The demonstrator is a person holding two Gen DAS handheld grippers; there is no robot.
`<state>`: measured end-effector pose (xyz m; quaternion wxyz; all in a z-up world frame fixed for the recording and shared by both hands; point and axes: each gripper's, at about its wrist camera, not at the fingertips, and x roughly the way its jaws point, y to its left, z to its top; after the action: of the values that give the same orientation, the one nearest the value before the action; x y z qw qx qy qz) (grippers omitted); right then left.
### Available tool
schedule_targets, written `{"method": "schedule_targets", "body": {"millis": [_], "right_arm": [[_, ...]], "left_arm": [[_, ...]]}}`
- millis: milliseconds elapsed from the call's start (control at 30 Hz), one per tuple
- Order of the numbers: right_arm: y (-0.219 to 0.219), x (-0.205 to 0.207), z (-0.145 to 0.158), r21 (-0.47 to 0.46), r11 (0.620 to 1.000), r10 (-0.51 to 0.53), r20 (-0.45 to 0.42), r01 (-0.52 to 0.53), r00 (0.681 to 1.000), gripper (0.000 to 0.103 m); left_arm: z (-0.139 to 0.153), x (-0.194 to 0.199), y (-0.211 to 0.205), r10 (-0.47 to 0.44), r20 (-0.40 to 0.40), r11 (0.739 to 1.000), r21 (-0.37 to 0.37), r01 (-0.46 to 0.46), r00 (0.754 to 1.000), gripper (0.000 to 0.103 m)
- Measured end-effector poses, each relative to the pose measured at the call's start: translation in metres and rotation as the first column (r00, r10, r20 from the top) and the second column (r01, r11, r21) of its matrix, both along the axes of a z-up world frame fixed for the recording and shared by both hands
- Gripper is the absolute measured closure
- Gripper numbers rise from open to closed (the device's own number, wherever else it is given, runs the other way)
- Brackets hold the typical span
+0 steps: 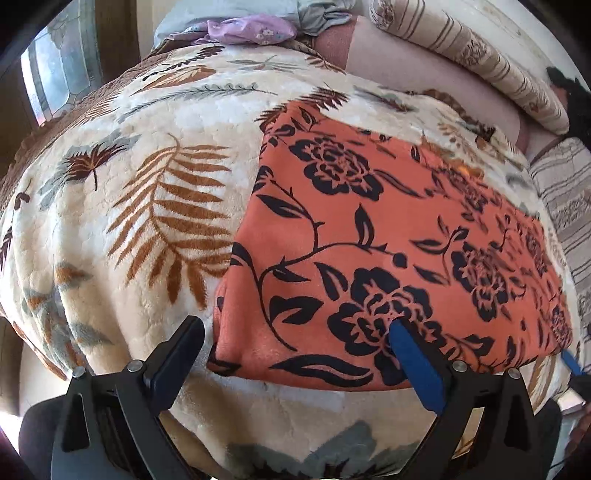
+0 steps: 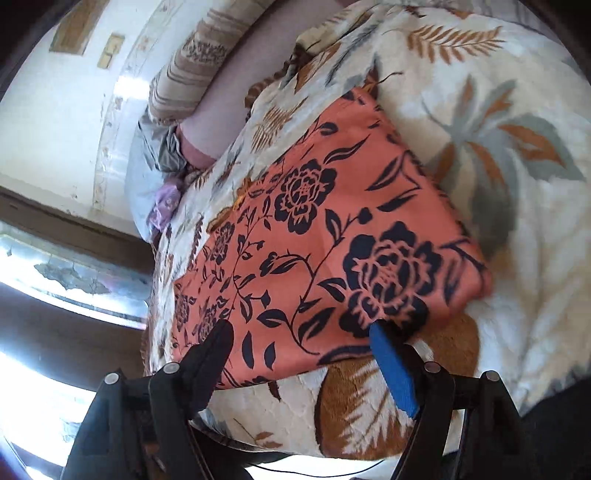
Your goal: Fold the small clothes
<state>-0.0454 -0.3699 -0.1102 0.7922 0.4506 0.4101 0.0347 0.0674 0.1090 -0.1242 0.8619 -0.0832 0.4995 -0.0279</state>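
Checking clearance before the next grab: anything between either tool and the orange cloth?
Nothing visible. The orange cloth lies flat on the blanket with nothing on top. The left tool and right tool are both open at its near edge, holding nothing.

Home bedroom: bed with plush leaf-print blanket (image 1: 129,206), striped pillows (image 1: 476,62) upper right, window (image 1: 55,70) upper left, loose clothes (image 1: 251,29) at top.
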Motion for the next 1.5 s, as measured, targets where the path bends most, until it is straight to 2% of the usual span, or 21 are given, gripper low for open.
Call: {"method": "schedule_targets", "body": {"millis": [133,300,333,367,400,433,467,533,633,733,800,867,933,967,1067,1200,1367,1400,1433,1467,1500], "right_arm": [[-0.016,-0.022,-0.02,0.055,0.995,-0.077,-0.062,0.081,0.995,0.024],[-0.042,-0.004,-0.029,0.124,0.973,-0.197,-0.013,0.197,0.98,0.024],[-0.047,0.001,-0.036,0.152,0.963,-0.222,-0.029,0.224,0.975,0.026],[-0.05,0.006,-0.04,0.175,0.956,-0.233,-0.033,0.235,0.972,0.036],[-0.051,0.01,-0.04,0.149,0.962,-0.226,-0.045,0.23,0.973,0.065],[-0.048,0.015,-0.039,0.11,0.972,-0.204,-0.053,0.209,0.977,0.084],[-0.045,0.016,-0.037,0.086,0.977,-0.191,-0.053,0.195,0.98,0.092],[-0.035,0.013,-0.015,-0.046,0.985,-0.169,-0.009,0.168,0.986,0.093],[-0.015,0.006,0.02,-0.26,0.958,-0.108,0.069,0.123,0.992,0.093],[-0.021,0.018,-0.025,-0.234,0.972,-0.052,-0.101,0.027,0.994,0.085],[-0.048,0.002,-0.04,-0.016,0.995,-0.095,-0.021,0.095,0.995,0.083],[-0.061,-0.006,-0.032,0.003,0.995,-0.1,-0.034,0.101,0.994,0.077],[-0.073,-0.013,-0.014,-0.06,0.988,-0.14,-0.003,0.14,0.99,0.044],[-0.079,-0.015,-0.007,-0.065,0.984,-0.164,0.03,0.165,0.986,0.018],[-0.094,0.011,0.01,-0.071,0.988,-0.133,0.091,0.14,0.987,0.015],[-0.101,0.089,0.013,-0.058,0.998,-0.033,0.108,0.039,0.994,0.015],[-0.099,0.19,-0.021,-0.103,0.993,0.048,-0.087,-0.057,0.995,0.017],[-0.094,0.202,-0.024,-0.13,0.987,0.078,-0.098,-0.091,0.992,0.026],[-0.087,0.21,-0.02,-0.195,0.973,0.106,-0.104,-0.125,0.989,0.043],[-0.079,0.217,-0.017,-0.228,0.958,0.145,-0.14,-0.175,0.979,0.094],[-0.073,0.216,-0.011,-0.257,0.95,0.147,-0.144,-0.18,0.979,0.094]], "left_arm": [[0.02,-0.002,-0.007,0.01,0.047,0.999,-0.037,-0.008,0.999,0.003],[0.04,0.002,-0.032,-0.043,0.107,0.998,-0.036,0.047,0.993,0.003],[0.042,0.004,-0.038,-0.057,0.113,0.998,-0.035,0.061,0.992,0.003],[0.044,0.005,-0.043,-0.067,0.114,0.997,-0.024,0.07,0.991,0.003],[0.045,0.005,-0.047,-0.074,0.115,0.997,-0.012,0.076,0.991,0.003],[0.046,0.006,-0.052,-0.082,0.117,0.997,0.0,0.082,0.99,0.003],[0.047,0.008,-0.057,-0.09,0.117,0.996,0.013,0.089,0.989,0.003],[0.05,0.01,-0.067,-0.108,0.127,0.994,0.031,0.105,0.986,0.003],[0.061,0.012,-0.086,-0.131,0.202,0.991,0.044,0.124,0.971,0.003],[0.036,0.028,-0.118,-0.219,0.146,0.97,0.142,0.198,0.965,0.003],[-0.01,0.045,-0.135,-0.257,-0.065,0.942,0.207,0.265,0.964,0.003],[-0.011,0.036,-0.129,-0.228,0.049,0.959,0.184,0.216,0.972,0.0],[-0.016,0.031,-0.129,-0.251,0.073,0.952,0.197,0.233,0.965,0.0],[-0.017,0.03,-0.128,-0.258,0.09,0.951,0.198,0.236,0.962,0.0],[-0.017,0.03,-0.128,-0.257,0.091,0.952,0.194,0.236,0.962,0.0],[-0.017,0.028,-0.128,-0.255,0.107,0.953,0.194,0.231,0.961,0.0],[-0.016,0.024,-0.124,-0.266,0.125,0.953,0.185,0.241,0.956,0.0],[-0.016,0.024,-0.124,-0.267,0.127,0.953,0.183,0.242,0.955,0.0],[-0.016,0.023,-0.123,-0.268,0.131,0.953,0.181,0.243,0.954,0.0],[-0.017,0.022,-0.122,-0.269,0.136,0.953,0.178,0.244,0.953,0.0],[-0.017,0.022,-0.122,-0.272,0.141,0.953,0.177,0.246,0.952,0.0]]}}
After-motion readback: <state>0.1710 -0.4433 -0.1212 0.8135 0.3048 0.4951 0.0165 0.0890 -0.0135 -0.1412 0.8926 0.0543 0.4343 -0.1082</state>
